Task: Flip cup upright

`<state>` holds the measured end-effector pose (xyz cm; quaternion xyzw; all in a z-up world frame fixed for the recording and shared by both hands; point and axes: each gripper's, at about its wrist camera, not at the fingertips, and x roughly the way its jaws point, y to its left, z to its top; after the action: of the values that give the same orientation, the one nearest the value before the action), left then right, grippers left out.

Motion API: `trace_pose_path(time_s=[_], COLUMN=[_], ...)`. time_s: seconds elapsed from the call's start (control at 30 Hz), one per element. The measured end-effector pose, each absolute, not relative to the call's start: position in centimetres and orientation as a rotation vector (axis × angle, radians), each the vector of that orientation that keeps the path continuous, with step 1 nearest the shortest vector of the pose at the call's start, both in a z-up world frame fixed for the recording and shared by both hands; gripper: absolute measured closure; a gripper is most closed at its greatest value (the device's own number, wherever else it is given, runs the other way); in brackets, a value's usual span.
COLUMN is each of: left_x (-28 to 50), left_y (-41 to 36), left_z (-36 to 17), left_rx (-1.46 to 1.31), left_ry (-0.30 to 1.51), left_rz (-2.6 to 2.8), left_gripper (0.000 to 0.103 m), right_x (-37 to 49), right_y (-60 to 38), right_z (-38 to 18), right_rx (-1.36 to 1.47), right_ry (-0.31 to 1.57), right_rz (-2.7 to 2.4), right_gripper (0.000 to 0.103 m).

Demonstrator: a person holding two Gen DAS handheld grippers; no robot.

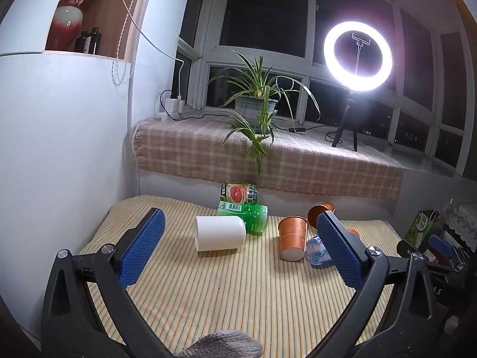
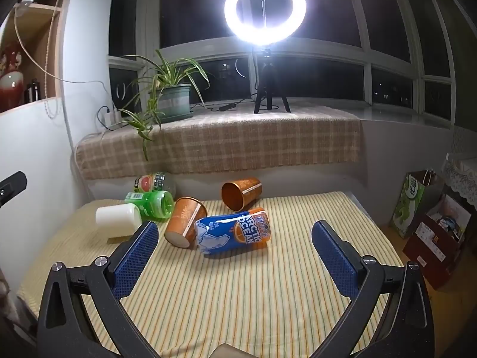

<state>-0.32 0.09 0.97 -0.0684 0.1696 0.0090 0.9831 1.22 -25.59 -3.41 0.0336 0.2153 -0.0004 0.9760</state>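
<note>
Toppled cups and bottles litter a striped table [image 2: 268, 292] — the nearest copper cup [image 2: 184, 222] lies on its side against a blue can [image 2: 235, 232], awaiting righting. Both the left gripper [image 1: 243, 252] and right gripper [image 2: 234, 256] hover short of the clutter, jaws spread wide, holding and touching nothing.

On the striped table [image 1: 238, 298], the white cup [image 1: 220, 232] lies on its side ahead of the left gripper [image 1: 238, 246], nearer its left finger, with the green bottle [image 1: 253, 217] touching behind it and the grapefruit-label bottle [image 1: 238, 193] farther back. Toward that gripper's right finger a paper cup [image 1: 292, 237] lies on its side, a second paper cup [image 1: 320, 210] behind it. Ahead of the right gripper [image 2: 235, 240], the Arctic Ocean can [image 2: 235, 232] lies between its fingers, touching the near paper cup [image 2: 183, 222] on its left.
</note>
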Motion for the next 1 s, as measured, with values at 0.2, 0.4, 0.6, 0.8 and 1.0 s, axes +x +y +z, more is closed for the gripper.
trace_pose_path(time_s=[0.2, 0.4, 0.6, 0.8, 1.0], left_x=[-0.43, -0.37, -0.41, -0.39, -0.38], left_y=[0.53, 0.68, 0.65, 0.64, 0.66], left_z=[0.55, 0.58, 0.56, 0.59, 0.61], left_rx=[-0.144, -0.146, -0.145, -0.144, -0.144], left_ry=[0.333, 0.333, 0.333, 0.332, 0.332], left_rz=[0.01, 0.008, 0.008, 0.01, 0.01], left_gripper=[0.0, 0.0, 0.0, 0.0, 0.0], right_x=[1.3, 1.19, 1.12, 1.05, 1.04], right_y=[-25.6, -25.62, -25.68, -25.7, -25.7], right_z=[-3.43, -3.4, -3.25, -3.19, -3.18], right_rx=[0.068, 0.07, 0.071, 0.068, 0.067], right_ry=[0.435, 0.435, 0.434, 0.431, 0.431], right_rz=[-0.002, 0.0, -0.002, -0.004, -0.001], right_gripper=[0.0, 0.0, 0.0, 0.0, 0.0])
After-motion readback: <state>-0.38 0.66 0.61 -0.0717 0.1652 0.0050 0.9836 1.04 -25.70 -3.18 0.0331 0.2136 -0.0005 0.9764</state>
